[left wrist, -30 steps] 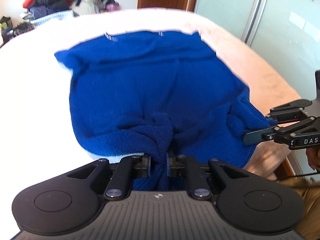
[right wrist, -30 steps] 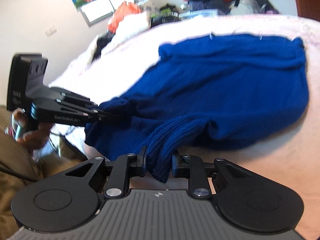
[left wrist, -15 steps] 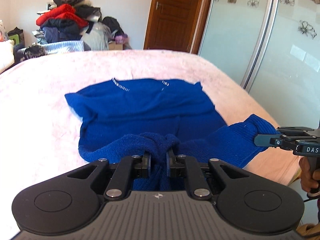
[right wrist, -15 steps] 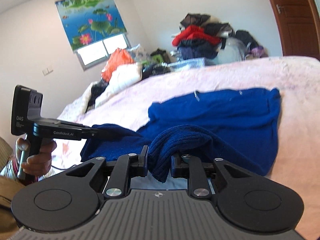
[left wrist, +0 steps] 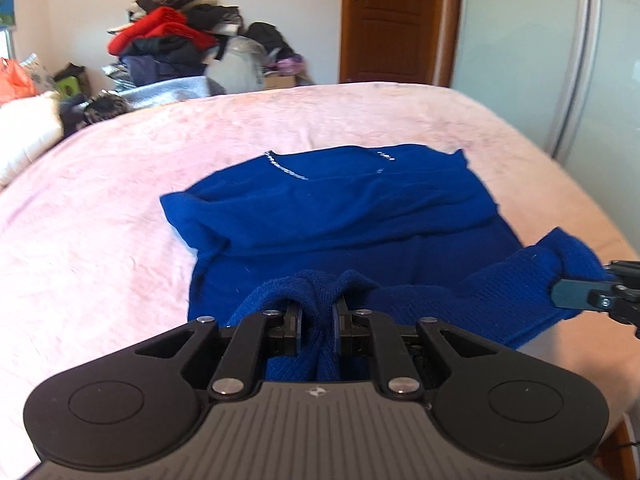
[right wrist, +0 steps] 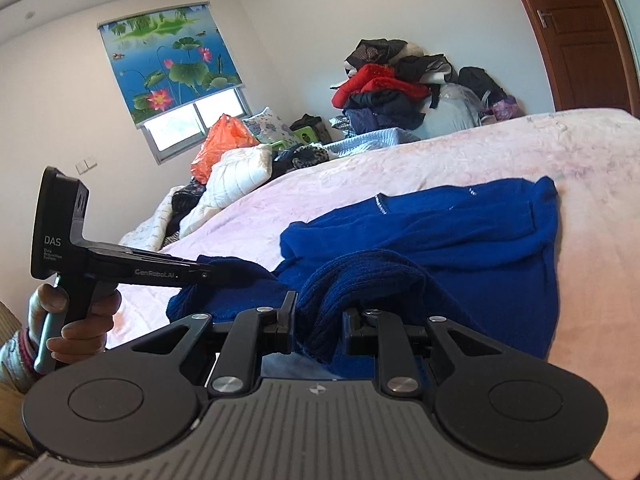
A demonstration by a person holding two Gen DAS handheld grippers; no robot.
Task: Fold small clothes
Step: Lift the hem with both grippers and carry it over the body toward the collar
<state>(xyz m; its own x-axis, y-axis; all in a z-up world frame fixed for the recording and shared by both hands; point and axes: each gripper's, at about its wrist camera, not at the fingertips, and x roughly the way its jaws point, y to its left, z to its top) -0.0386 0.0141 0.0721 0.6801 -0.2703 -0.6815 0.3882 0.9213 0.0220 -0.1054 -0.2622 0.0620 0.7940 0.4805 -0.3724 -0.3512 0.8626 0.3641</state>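
A blue knit sweater lies on the pink bed, collar end far from me. My left gripper is shut on a bunched part of its near hem. My right gripper is shut on the ribbed hem further right and holds it raised above the bed. In the left wrist view the right gripper shows at the right edge, clamped on the hem. In the right wrist view the sweater spreads to the right and the left gripper shows at the left, clamped on the fabric.
A pile of clothes stands against the far wall beyond the bed. Pillows and an orange bag lie at the bed's left side. A wooden door and glass wardrobe doors stand to the right.
Both grippers have lifted the sweater's near hem up and pulled back. The views tilted up from the bed to show the room.
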